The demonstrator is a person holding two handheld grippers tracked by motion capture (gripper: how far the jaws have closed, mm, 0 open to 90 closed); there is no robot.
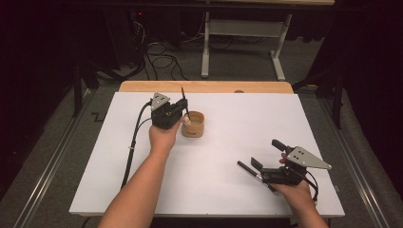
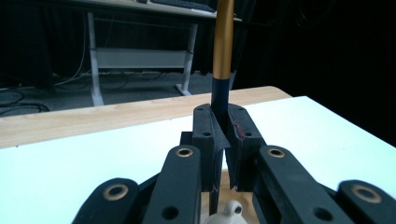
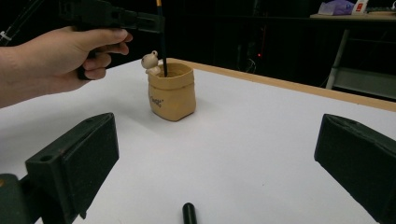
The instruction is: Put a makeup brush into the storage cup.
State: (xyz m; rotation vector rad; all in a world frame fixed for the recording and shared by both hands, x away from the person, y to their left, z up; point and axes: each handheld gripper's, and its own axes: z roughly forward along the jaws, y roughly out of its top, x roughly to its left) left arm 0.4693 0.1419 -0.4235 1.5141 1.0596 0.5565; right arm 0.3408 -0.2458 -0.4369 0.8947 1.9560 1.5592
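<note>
High view: I'm clenching my left tool on a thin, stiff, light pen mid-shaft, standing in the cup; right tool released.

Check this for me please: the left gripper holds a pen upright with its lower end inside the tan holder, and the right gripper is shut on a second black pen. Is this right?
One part is wrong: the right gripper is open, its jaws wide apart, and the second black pen lies on the table between them, as the right gripper view shows. The left gripper does hold a pen upright in the tan holder.
</note>
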